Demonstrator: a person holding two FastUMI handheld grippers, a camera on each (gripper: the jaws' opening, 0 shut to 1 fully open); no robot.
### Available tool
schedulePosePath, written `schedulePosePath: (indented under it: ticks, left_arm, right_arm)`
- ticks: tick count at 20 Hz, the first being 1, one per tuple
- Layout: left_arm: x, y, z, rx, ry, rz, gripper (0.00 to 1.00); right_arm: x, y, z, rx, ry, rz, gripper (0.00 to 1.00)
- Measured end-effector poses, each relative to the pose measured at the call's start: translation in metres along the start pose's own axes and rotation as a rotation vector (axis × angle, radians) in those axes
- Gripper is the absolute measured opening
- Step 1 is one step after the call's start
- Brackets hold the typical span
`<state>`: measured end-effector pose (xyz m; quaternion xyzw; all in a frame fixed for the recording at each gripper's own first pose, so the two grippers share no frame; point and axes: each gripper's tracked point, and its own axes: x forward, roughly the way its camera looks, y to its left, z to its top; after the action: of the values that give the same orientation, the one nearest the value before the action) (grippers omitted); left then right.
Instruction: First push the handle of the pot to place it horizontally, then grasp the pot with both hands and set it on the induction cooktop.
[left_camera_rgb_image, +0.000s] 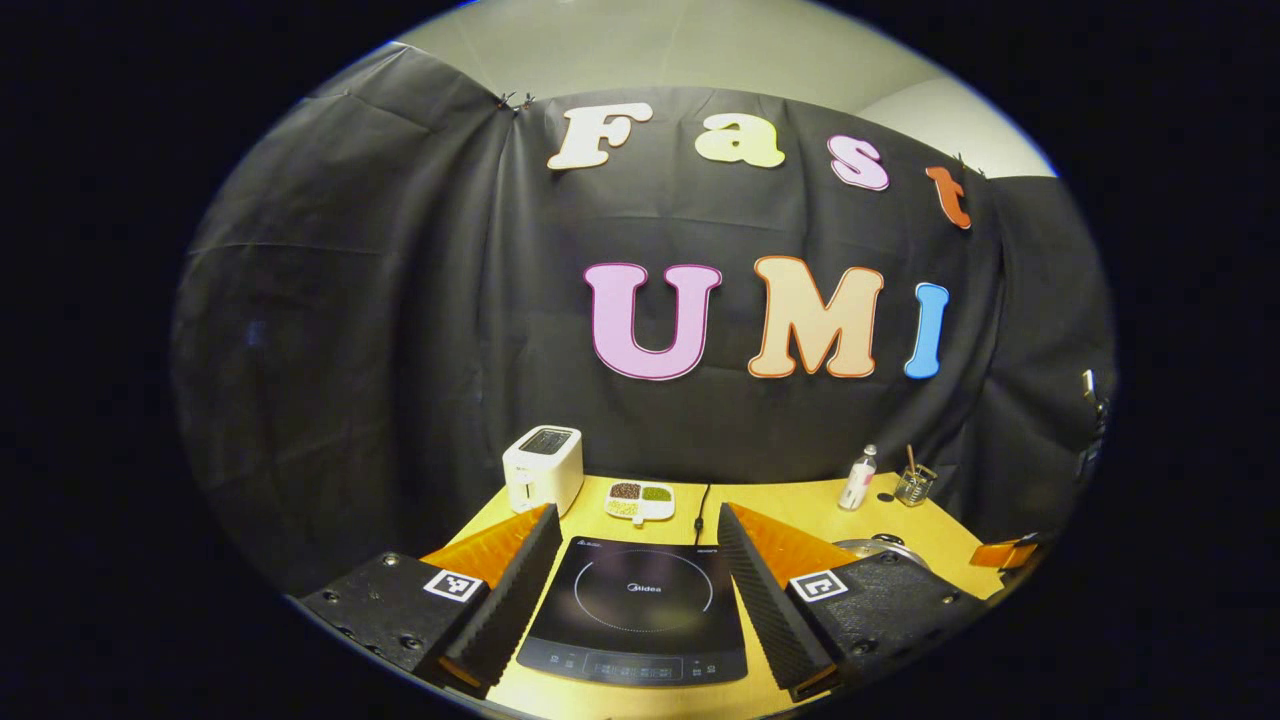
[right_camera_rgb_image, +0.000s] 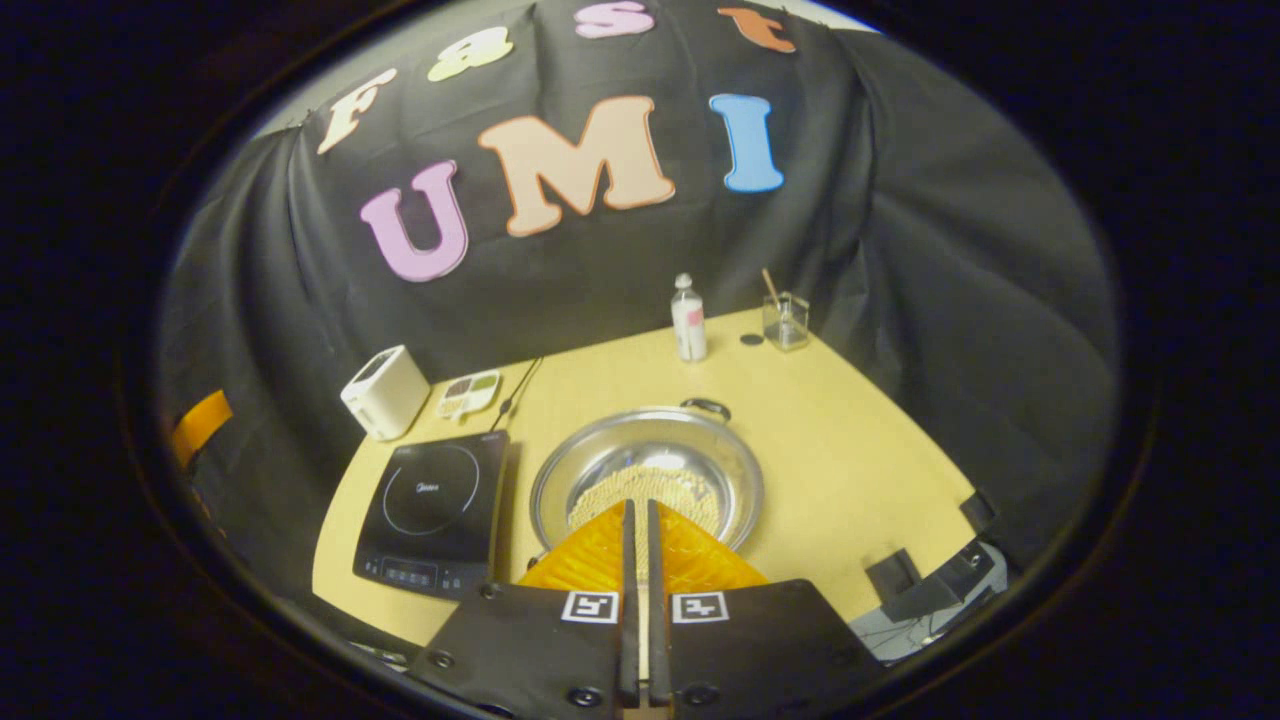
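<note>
in the left gripper view, the left claw (left_camera_rgb_image: 636, 520) hangs released above the yellow surface (left_camera_rgb_image: 800, 505), its fingers (left_camera_rgb_image: 520, 590) spread wide with the induction cooktop (left_camera_rgb_image: 636, 610) framed between them. behind the cooktop a white toaster (left_camera_rgb_image: 542, 468) stands at the back left, a small divided dish (left_camera_rgb_image: 640, 500) lies just beside it, and a black cord (left_camera_rgb_image: 702, 505) runs from the cooktop toward the wall. a small bottle (left_camera_rgb_image: 858, 478) and a glass with a stick in it (left_camera_rgb_image: 914, 484) stand near the back right. of the pot (left_camera_rgb_image: 880, 549) only a sliver of rim peeks out behind the right-hand finger.

in the right gripper view, the right claw (right_camera_rgb_image: 636, 520) is clenched, its fingers (right_camera_rgb_image: 590, 555) nearly together with nothing between them, their tips over the near part of the pot (right_camera_rgb_image: 648, 478). here the pot is seen whole: a round metal basin on the surface (right_camera_rgb_image: 860, 470), just beside the induction cooktop (right_camera_rgb_image: 432, 510), with a dark handle (right_camera_rgb_image: 706, 406) at its far rim. the toaster (right_camera_rgb_image: 385, 392), divided dish (right_camera_rgb_image: 470, 392), bottle (right_camera_rgb_image: 688, 320) and glass (right_camera_rgb_image: 786, 320) line the back. an orange bit of the left claw (right_camera_rgb_image: 200, 424) shows at the far left edge.
</note>
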<state>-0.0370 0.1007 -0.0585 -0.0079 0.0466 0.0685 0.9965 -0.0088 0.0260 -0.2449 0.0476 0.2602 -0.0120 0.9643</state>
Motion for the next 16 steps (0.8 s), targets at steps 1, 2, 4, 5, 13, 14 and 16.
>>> schedulePosePath:
  ticks: [1,2,4,5,13,14,16]
  left_arm:
    - [-0.001,0.003,-0.002,-0.002,0.003,-0.004,0.99]
    - [0.0,0.004,-0.003,-0.004,0.006,-0.007,0.96]
    - [-0.001,0.009,-0.006,-0.001,0.011,-0.002,0.93]
    - [-0.003,0.011,-0.008,0.001,0.01,-0.002,0.92]
    - [-0.01,0.028,-0.016,-0.01,0.011,0.026,0.96]
    - [-0.012,0.029,-0.018,-0.009,0.015,0.028,0.96]
    - [-0.013,0.033,-0.023,-0.003,0.023,0.036,0.96]
  right_arm:
    - [0.006,0.004,-0.012,0.0,0.037,0.003,0.05]
    - [0.009,0.007,-0.027,-0.006,0.076,0.005,0.06]
    - [0.018,0.01,-0.05,-0.02,0.147,0.008,0.01]
    - [0.023,0.012,-0.059,-0.017,0.18,0.01,0.01]
    - [0.05,0.017,-0.129,0.037,0.444,-0.011,0.08]
    - [0.053,0.016,-0.139,0.037,0.475,-0.015,0.13]
    - [0.061,0.013,-0.151,0.038,0.515,-0.037,0.0]
